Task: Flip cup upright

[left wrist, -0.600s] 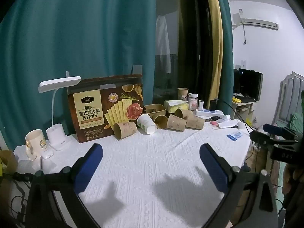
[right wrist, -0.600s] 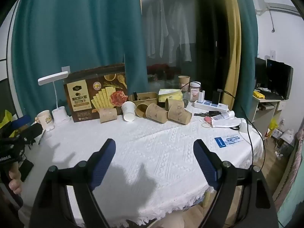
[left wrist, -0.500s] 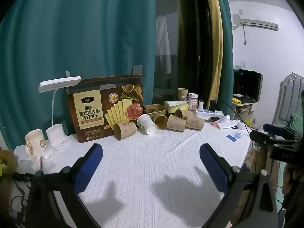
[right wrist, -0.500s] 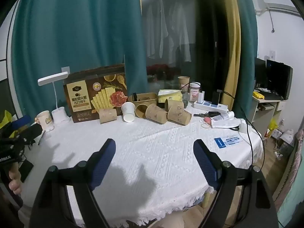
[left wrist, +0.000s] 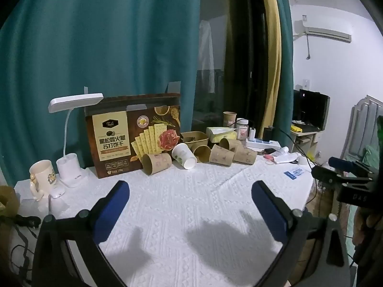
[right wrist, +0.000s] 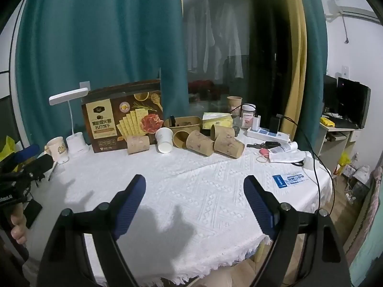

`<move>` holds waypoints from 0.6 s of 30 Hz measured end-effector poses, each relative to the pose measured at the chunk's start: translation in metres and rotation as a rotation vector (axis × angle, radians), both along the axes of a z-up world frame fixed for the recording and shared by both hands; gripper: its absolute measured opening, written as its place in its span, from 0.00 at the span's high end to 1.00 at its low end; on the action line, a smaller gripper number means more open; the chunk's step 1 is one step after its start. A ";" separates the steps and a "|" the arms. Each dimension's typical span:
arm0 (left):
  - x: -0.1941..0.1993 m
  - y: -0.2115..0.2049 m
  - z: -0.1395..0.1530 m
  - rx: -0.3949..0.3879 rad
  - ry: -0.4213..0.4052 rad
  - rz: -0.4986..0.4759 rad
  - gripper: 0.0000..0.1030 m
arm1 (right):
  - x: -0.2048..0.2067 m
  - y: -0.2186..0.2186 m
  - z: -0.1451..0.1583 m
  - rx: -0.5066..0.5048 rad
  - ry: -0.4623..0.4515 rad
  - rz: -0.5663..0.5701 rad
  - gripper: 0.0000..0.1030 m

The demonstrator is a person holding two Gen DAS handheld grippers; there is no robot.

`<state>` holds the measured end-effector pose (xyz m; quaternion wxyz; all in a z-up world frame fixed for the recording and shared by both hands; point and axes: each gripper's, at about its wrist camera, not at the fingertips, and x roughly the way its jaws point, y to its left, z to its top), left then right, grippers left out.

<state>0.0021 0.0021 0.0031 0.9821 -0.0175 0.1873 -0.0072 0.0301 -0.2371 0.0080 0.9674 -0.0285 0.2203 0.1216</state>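
Observation:
Several paper cups lie on their sides in a row at the back of the white-clothed table (left wrist: 182,215). Among them are a brown cup (left wrist: 156,163) by the box, a white cup (left wrist: 184,159) and a brown cup (left wrist: 221,155) further right. The right wrist view shows the same brown cup (right wrist: 138,144), white cup (right wrist: 164,140) and another brown cup (right wrist: 199,142). My left gripper (left wrist: 190,186) hangs open over the near cloth, well short of the cups. My right gripper (right wrist: 194,179) is also open with nothing between its blue fingers (right wrist: 130,201).
A cracker box (left wrist: 134,136), a white desk lamp (left wrist: 71,124) and a mug (left wrist: 42,174) stand at the back left. A tissue box (right wrist: 216,119), a power strip (right wrist: 268,135) and a blue card (right wrist: 288,179) lie to the right. The fringed table edge (right wrist: 215,263) is near.

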 end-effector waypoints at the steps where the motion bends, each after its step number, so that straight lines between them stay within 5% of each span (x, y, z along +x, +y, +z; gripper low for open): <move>1: 0.000 0.000 -0.001 0.001 -0.001 -0.001 0.01 | 0.000 0.000 0.000 -0.001 0.001 0.000 0.20; 18: 0.007 0.004 0.002 -0.009 -0.013 0.005 0.01 | 0.001 0.001 0.000 -0.003 0.005 0.001 0.20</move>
